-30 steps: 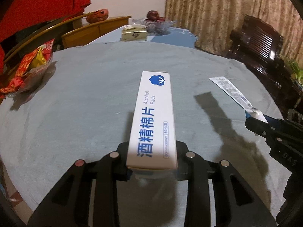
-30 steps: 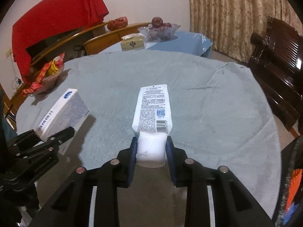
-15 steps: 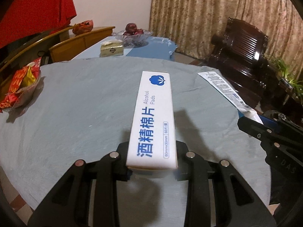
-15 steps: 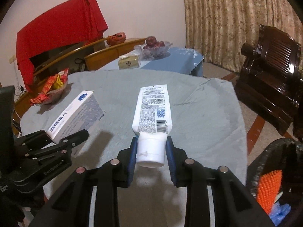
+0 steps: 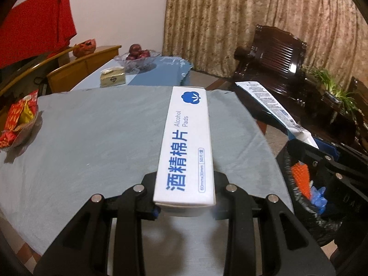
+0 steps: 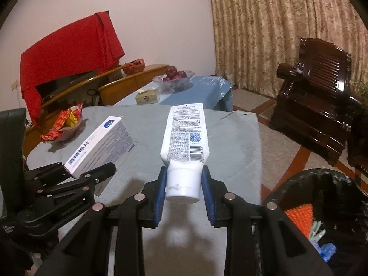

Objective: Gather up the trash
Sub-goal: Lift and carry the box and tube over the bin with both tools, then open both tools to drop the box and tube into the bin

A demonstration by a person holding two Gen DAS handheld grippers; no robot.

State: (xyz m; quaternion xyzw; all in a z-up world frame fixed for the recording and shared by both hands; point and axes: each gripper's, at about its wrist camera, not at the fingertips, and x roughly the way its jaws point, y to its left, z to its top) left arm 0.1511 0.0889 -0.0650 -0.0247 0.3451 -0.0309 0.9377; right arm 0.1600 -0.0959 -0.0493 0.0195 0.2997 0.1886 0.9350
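My left gripper [image 5: 185, 197] is shut on a white alcohol pads box [image 5: 186, 147] and holds it above the grey-clothed round table [image 5: 92, 133]. My right gripper [image 6: 184, 187] is shut on the cap end of a white tube [image 6: 184, 135] and holds it over the table's right edge. A black-lined trash bin [image 6: 322, 197] stands on the floor at the lower right, with an orange brush and blue scraps inside. The bin also shows in the left wrist view [image 5: 306, 197], with the tube [image 5: 269, 101] above it. The box also shows in the right wrist view [image 6: 99, 145].
A bowl of red snack packets [image 5: 18, 124] sits at the table's left edge. Behind is a blue-clothed table with a tissue box [image 5: 112, 78] and a fruit bowl [image 5: 138, 57]. A dark wooden armchair [image 6: 322, 105] stands to the right, by the curtains.
Both grippers have swung to the right with their loads. The trash bin has come into view at the lower right of both views.
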